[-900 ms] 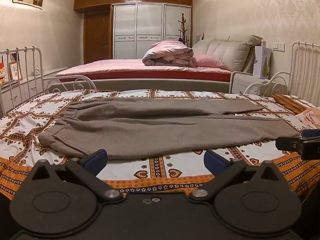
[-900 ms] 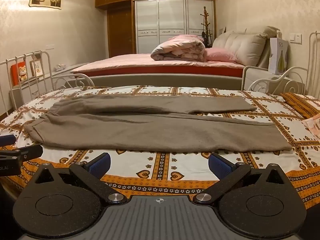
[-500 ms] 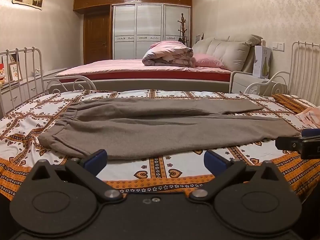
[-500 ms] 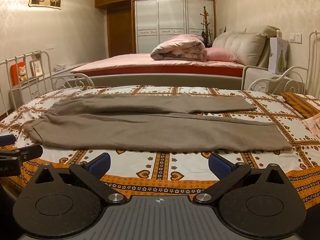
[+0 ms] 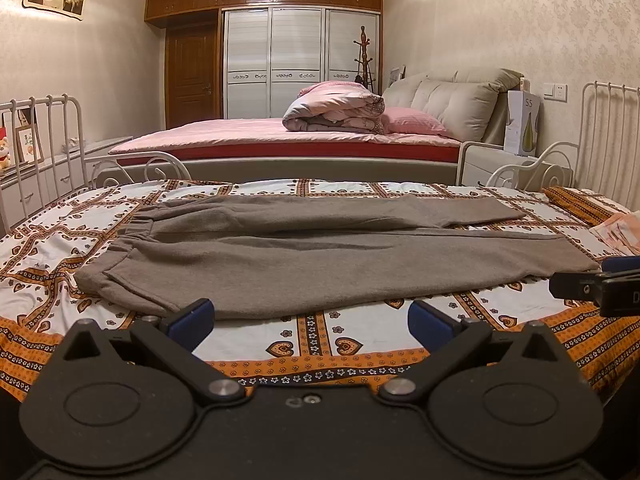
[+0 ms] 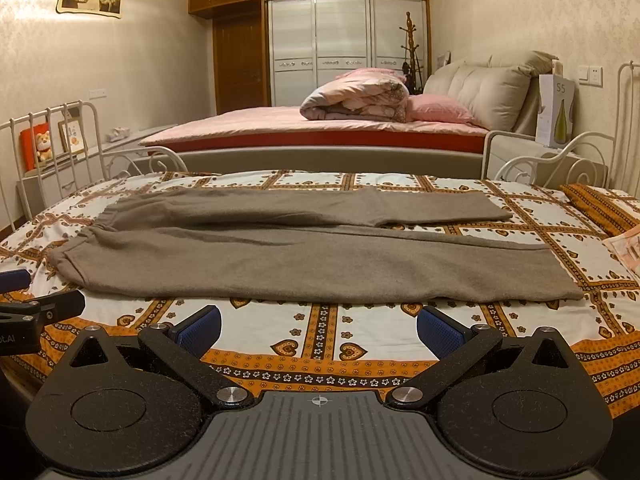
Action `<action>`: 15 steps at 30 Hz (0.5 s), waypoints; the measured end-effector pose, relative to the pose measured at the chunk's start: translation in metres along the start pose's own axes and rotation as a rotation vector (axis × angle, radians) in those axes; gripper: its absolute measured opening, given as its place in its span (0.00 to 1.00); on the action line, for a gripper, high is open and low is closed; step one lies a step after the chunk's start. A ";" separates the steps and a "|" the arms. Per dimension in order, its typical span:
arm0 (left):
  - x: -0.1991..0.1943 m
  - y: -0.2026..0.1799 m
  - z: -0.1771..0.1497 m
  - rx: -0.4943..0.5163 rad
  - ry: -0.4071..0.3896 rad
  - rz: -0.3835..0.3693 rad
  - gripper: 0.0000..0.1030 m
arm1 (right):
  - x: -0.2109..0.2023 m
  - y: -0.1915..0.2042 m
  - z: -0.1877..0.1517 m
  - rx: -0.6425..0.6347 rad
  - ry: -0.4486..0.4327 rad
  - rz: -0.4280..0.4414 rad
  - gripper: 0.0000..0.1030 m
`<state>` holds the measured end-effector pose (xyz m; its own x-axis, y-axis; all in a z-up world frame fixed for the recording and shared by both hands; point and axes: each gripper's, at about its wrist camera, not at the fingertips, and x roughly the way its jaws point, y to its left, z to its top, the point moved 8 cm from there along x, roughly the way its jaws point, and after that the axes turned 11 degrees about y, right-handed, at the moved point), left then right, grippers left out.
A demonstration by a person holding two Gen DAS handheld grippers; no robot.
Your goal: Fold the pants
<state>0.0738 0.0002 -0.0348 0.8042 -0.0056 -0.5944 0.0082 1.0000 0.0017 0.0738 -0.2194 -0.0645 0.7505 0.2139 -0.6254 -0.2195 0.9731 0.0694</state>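
Grey-brown pants lie flat on a patterned bedsheet, waistband to the left, both legs stretched to the right; they also show in the right wrist view. My left gripper is open and empty, held in front of the near edge of the pants. My right gripper is open and empty, likewise just short of the near leg. The right gripper's tip shows at the right edge of the left wrist view, and the left gripper's tip at the left edge of the right wrist view.
White metal bed rails stand at the left and right ends of the bed. A larger pink bed with a rolled quilt lies beyond. A folded pinkish cloth sits at the right edge.
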 end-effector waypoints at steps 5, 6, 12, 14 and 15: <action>0.000 0.000 0.000 0.001 -0.001 -0.001 0.94 | -0.001 0.000 0.000 0.002 -0.001 0.000 1.00; 0.000 0.000 0.000 0.001 -0.002 0.001 0.94 | -0.001 0.000 0.000 0.002 -0.002 -0.001 1.00; -0.001 0.000 0.000 0.004 -0.004 0.001 0.94 | -0.002 0.000 0.001 0.005 -0.003 0.000 1.00; -0.001 0.000 0.000 0.005 -0.004 0.000 0.94 | -0.002 0.000 0.001 0.004 -0.003 -0.001 1.00; -0.001 0.000 0.000 0.005 -0.005 0.002 0.94 | -0.002 0.000 0.001 0.004 -0.002 -0.001 1.00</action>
<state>0.0726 -0.0001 -0.0345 0.8071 -0.0037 -0.5903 0.0097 0.9999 0.0070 0.0729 -0.2196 -0.0621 0.7521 0.2134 -0.6235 -0.2165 0.9736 0.0721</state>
